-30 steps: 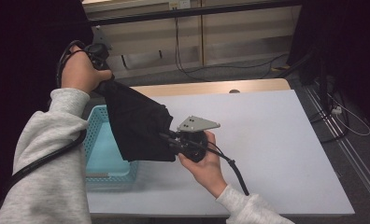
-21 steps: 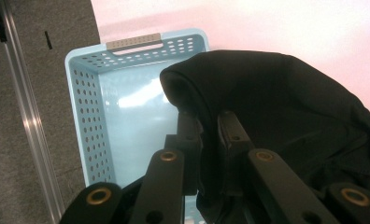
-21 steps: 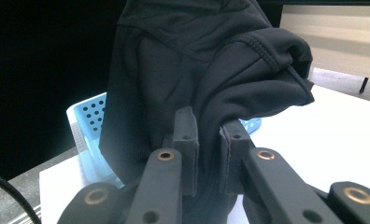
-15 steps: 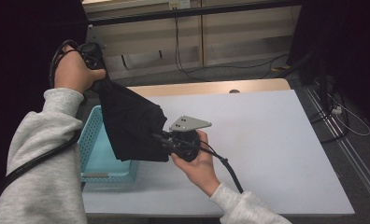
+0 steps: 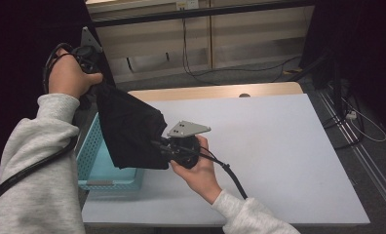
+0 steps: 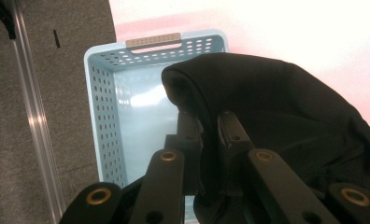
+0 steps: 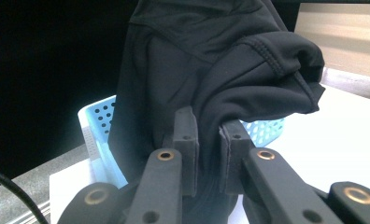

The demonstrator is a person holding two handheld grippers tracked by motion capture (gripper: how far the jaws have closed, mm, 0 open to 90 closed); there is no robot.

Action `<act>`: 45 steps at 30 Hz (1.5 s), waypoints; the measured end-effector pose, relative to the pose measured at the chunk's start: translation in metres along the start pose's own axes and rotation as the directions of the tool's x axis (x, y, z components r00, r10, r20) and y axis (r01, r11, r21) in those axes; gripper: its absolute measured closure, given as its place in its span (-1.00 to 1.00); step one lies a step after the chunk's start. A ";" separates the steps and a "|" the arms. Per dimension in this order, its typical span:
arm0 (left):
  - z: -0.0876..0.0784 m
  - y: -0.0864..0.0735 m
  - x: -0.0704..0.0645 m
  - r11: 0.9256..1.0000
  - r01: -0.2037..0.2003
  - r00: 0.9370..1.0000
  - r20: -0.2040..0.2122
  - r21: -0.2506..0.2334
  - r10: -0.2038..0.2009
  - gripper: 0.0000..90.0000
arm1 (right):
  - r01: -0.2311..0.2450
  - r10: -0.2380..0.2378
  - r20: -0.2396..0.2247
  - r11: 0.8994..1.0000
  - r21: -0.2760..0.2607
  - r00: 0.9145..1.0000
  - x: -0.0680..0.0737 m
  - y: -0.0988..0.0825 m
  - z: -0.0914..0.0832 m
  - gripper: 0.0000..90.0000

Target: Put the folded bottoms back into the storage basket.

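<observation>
A black garment (image 5: 130, 129) hangs stretched between my two grippers above the left part of the table. My left gripper (image 5: 91, 87) is raised at the upper left and is shut on the garment's top edge (image 6: 206, 140). Lower down, near the table's middle, my right gripper (image 5: 158, 146) is shut on the garment's bottom edge (image 7: 209, 149). The cloth droops over a light blue perforated basket (image 5: 91, 161); in the left gripper view the basket (image 6: 127, 107) looks empty inside.
The white table (image 5: 279, 146) stretches to the right of the basket. A wooden strip (image 5: 220, 91) runs along its far edge. Cables (image 5: 357, 117) lie on the floor to the right. Dark floor (image 6: 15, 116) lies beyond the table's left side.
Both hands have shifted left with the garment. The left gripper has risen a little, and the cloth now hangs more squarely over the basket.
</observation>
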State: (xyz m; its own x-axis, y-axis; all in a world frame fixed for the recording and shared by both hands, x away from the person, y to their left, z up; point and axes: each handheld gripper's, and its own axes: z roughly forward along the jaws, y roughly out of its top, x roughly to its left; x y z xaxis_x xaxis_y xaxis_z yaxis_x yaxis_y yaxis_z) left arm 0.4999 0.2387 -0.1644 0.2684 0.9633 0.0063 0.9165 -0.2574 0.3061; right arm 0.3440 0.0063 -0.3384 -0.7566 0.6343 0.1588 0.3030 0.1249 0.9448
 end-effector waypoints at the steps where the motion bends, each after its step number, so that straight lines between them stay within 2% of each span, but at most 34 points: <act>1: 0.001 0.000 0.001 1.000 0.003 1.000 -0.001 -0.002 -0.003 0.82 | -0.001 0.001 -0.002 1.000 0.000 1.000 0.001 0.000 0.001 0.79; 15: 0.004 -0.005 0.019 1.000 0.020 1.000 0.001 -0.007 -0.019 0.81 | 0.007 -0.006 -0.026 1.000 0.014 1.000 0.008 0.000 0.017 0.79; 30: 0.016 -0.004 0.028 0.999 0.031 1.000 -0.003 -0.009 -0.031 0.81 | 0.005 -0.004 -0.039 0.999 0.032 0.999 0.010 -0.003 0.030 0.79; 45: 0.021 -0.007 0.037 0.999 0.031 1.000 0.003 -0.011 -0.031 0.81 | 0.004 -0.001 -0.051 0.999 0.043 0.999 0.014 -0.005 0.040 0.78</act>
State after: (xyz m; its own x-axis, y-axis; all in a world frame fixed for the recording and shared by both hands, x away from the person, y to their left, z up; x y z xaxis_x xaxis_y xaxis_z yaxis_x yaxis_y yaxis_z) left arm 0.5097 0.2744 -0.1861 0.2408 0.9706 -0.0058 0.9211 -0.2266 0.3166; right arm 0.3548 0.0452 -0.3523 -0.7859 0.5940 0.1719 0.3249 0.1601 0.9321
